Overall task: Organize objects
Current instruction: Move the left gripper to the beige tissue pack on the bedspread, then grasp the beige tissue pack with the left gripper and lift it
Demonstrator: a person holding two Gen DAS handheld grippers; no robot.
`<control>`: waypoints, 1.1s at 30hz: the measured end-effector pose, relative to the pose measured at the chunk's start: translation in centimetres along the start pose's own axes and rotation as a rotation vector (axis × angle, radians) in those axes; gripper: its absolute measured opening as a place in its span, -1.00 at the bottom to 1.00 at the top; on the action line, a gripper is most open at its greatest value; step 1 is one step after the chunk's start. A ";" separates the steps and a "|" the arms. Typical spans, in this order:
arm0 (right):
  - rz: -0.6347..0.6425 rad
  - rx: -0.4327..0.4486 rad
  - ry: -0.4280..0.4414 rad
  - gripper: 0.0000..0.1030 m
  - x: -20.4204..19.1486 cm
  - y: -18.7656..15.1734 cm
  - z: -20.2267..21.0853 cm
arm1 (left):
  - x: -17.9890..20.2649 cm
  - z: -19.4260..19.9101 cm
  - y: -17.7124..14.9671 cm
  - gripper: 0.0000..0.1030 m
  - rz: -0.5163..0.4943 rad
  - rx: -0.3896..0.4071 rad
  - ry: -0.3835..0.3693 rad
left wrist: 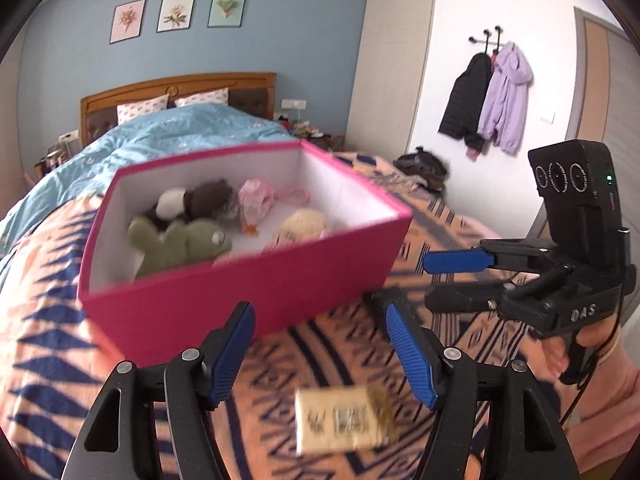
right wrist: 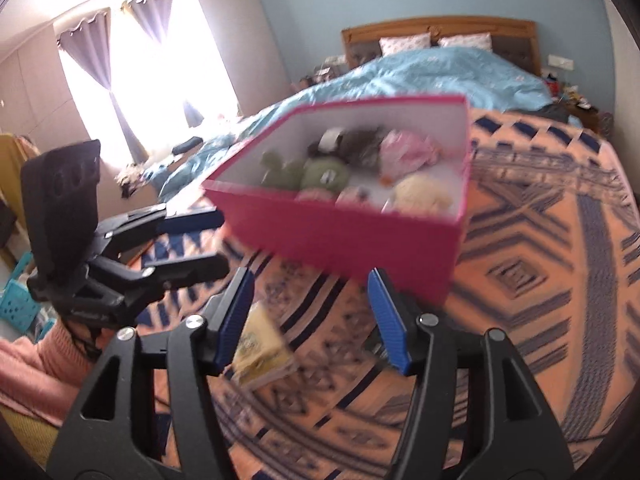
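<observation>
Sitting in the pink box (left wrist: pixel 240 300) already: four plush toys (left wrist: pixel 188 240); yellow packet (left wrist: pixel 340 420) left on bed (left wrist: pixel 60 320), both grippers' fingers released, empty.

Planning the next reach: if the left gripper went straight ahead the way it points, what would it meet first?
Probably the near wall of the pink box. The left gripper is open and points at it, with the small yellow packet lying lower down; depth is unclear.
</observation>
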State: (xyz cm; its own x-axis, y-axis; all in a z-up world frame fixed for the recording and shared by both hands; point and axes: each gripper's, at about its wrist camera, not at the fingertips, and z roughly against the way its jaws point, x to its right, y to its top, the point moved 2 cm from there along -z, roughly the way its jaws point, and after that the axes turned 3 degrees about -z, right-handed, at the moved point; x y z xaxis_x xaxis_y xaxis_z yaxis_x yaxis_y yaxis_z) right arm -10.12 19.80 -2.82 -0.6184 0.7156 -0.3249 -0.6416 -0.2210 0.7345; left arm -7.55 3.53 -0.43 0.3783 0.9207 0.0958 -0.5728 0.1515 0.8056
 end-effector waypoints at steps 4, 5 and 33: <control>-0.025 -0.068 0.018 0.18 -0.4 -2.3 -1.5 | -0.1 -0.5 -2.2 0.35 0.022 -0.049 0.000; -0.038 -0.080 0.026 0.18 -0.4 -2.8 -1.9 | 0.0 -0.7 -2.6 0.35 0.025 -0.058 0.002; -0.198 -0.192 0.072 -0.19 0.8 -6.4 -5.2 | 1.1 -2.8 -7.9 -0.16 0.147 -0.221 -0.166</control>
State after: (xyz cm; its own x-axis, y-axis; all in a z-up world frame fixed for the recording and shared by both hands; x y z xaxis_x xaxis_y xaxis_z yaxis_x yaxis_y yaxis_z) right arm -8.86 18.32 -10.83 -0.4988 0.7097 -0.4976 -0.8232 -0.2081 0.5283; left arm -4.67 4.34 -8.36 0.3832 0.8697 0.3109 -0.7672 0.1123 0.6315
